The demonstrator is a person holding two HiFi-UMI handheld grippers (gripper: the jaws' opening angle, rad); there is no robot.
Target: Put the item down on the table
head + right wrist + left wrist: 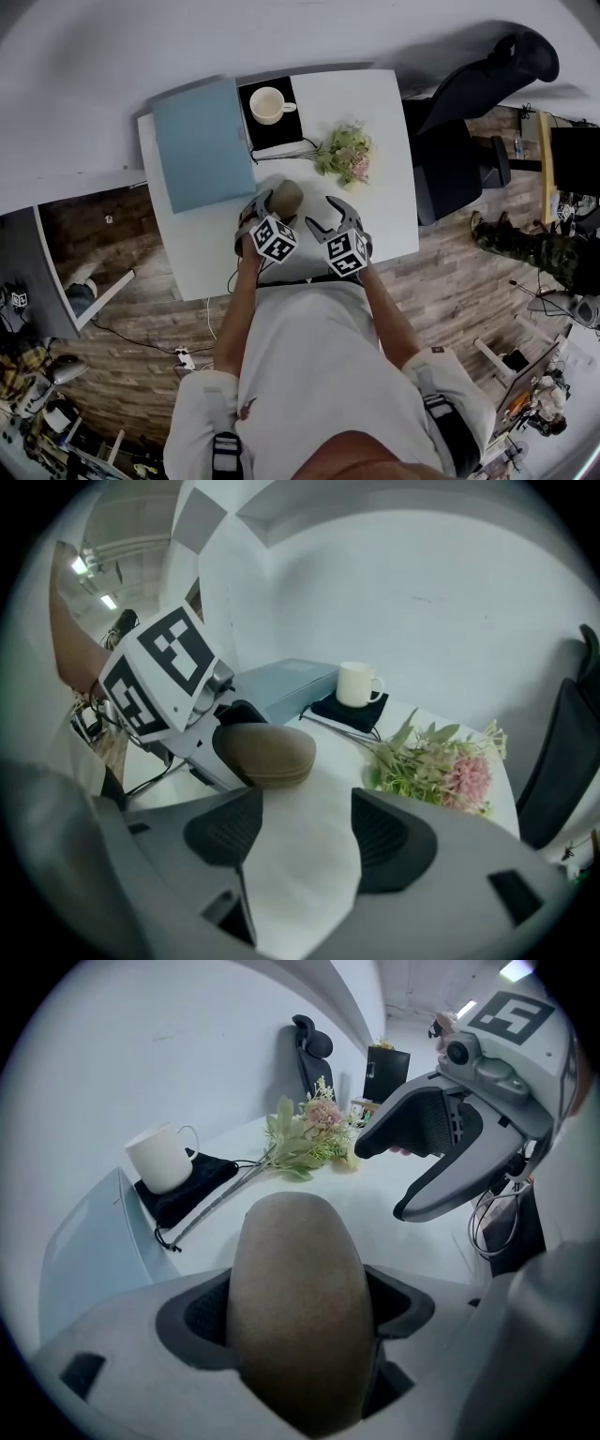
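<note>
Pinching brown oval case (295, 1316): left gripper (279, 204), over white table (394, 187), 6 o'clock of mug (269, 105). Right gripper (305, 836): jaws spread, empty, at case's 4 o'clock.

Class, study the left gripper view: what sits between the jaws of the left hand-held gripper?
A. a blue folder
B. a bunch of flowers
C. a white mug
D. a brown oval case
D: the brown oval case is clamped between the pads of the left hand-held gripper, while the mug, flowers and blue folder lie beyond it.
</note>
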